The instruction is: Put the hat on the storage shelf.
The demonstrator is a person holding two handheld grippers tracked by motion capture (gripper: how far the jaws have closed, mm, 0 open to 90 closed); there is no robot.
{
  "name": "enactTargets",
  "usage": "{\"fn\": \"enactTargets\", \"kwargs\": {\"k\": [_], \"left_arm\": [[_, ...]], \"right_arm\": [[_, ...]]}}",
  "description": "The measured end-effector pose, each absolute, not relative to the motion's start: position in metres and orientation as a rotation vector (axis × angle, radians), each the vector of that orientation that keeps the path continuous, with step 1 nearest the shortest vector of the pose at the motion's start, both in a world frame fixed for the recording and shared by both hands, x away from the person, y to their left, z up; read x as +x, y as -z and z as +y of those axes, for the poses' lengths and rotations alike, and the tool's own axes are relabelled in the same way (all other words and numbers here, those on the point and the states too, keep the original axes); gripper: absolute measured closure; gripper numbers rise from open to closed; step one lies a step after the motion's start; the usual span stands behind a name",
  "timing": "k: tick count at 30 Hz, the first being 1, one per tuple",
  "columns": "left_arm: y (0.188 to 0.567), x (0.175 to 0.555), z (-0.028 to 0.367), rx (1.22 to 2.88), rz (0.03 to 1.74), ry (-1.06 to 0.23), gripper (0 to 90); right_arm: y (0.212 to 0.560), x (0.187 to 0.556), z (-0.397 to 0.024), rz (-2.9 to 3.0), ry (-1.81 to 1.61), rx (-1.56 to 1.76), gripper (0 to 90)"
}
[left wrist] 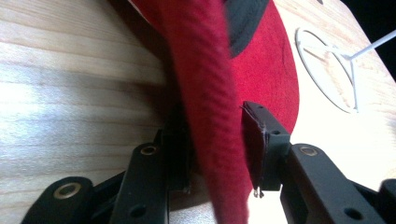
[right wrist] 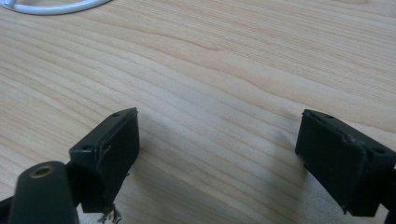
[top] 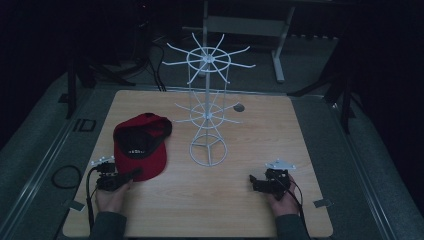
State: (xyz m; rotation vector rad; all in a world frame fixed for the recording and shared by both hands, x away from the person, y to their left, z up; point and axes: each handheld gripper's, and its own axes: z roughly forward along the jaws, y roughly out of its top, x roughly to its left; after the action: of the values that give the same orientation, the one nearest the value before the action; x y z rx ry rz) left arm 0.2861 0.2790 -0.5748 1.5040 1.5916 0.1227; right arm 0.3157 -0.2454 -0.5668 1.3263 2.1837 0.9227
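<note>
— Left gripper [top: 134,174] of mine: what has it got?

— Its jaws straddle the brim of the red cap [top: 141,145], narrowed around it; I cannot tell whether both pads press. The cap lies on the wooden table [top: 200,205] at nine o'clock from the white wire rack [top: 208,112].

— And your right gripper [top: 254,181]?

— Jaws wide, nothing between them, resting low over bare wood at four o'clock from the rack's base.
</note>
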Motion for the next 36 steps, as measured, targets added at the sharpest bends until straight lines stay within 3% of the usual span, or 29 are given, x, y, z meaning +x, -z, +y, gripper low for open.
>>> {"fn": "enactTargets", "kwargs": {"k": [9, 18, 36], "left_arm": [[0.578, 0.286, 0.275, 1.482, 1.551, -0.01, 74.3], [0.585, 0.283, 0.276, 1.358, 1.526, 0.155, 83.8], [0.56, 0.276, 0.279, 1.378, 1.486, 0.016, 85.0]], "right_arm": [[0.567, 0.316, -0.245, 2.184, -0.923, 1.326, 13.4], [0.567, 0.316, -0.245, 2.184, -0.923, 1.327, 13.4], [0.567, 0.316, -0.245, 2.184, -0.923, 1.327, 13.4]]}}
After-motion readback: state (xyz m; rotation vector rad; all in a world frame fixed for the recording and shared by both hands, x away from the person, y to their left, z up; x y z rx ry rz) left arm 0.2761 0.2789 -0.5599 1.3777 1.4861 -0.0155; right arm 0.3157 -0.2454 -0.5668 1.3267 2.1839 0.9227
